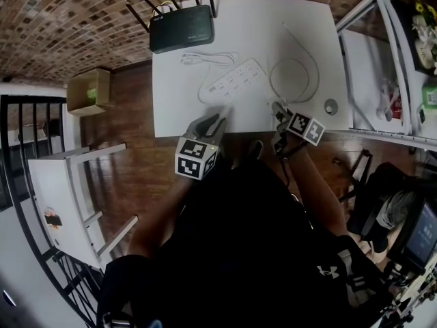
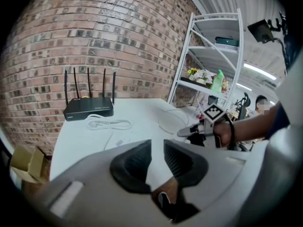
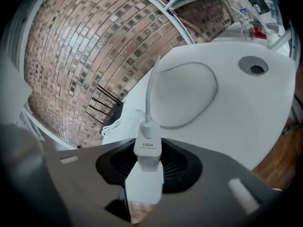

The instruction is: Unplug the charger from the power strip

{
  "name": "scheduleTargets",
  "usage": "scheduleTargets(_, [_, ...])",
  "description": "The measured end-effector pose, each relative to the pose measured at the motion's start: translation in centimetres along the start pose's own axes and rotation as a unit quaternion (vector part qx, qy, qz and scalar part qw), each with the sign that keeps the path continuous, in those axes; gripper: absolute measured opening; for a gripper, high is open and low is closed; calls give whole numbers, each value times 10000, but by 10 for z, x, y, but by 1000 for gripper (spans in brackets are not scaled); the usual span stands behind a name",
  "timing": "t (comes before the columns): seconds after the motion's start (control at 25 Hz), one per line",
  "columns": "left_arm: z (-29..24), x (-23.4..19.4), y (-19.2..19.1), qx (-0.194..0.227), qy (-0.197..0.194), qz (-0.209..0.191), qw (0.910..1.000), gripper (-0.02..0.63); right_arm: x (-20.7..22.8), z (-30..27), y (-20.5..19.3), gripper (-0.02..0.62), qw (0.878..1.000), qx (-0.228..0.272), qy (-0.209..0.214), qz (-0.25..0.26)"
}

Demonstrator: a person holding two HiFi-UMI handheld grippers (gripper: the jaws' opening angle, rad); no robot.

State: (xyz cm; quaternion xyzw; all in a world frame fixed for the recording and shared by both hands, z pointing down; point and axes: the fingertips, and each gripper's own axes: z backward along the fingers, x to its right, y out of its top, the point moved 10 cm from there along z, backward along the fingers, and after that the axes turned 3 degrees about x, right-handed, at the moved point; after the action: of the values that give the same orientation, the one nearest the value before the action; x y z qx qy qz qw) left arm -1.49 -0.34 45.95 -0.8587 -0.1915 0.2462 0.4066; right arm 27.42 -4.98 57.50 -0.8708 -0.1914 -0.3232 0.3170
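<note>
R tongs (image 1: 278, 109) clamped on charger (image 3: 147, 151), half closed round its white body, near table (image 1: 171, 101) front edge, unplugged and well apart from strip (image 1: 237, 80) at table centre. Cable (image 3: 148, 96) running from charger's far end into a loop on table. L tongs (image 2: 157, 150) part open, nothing btwn, over front edge near R tongs.

The power strip (image 1: 235, 80) is lying on the worktop (image 1: 177, 108) ahead of the left gripper (image 1: 210, 123), the router (image 1: 181, 28) sitting farther behind. The charger (image 3: 147, 150) is sitting in the right gripper (image 1: 278, 109), its cable (image 1: 295, 79) looping ahead.
</note>
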Motion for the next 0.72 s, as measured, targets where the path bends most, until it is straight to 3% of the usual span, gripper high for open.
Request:
scheduleTargets(0.24, [0,-3,-2,4,29,130,9999,81,6,-4,-1,143,9992,-4,143,-385])
scheduleTargets(0.72, [-1,-8,-5,-29,89,228,9997,81,13,7,5,223,9970,12,-777,-12])
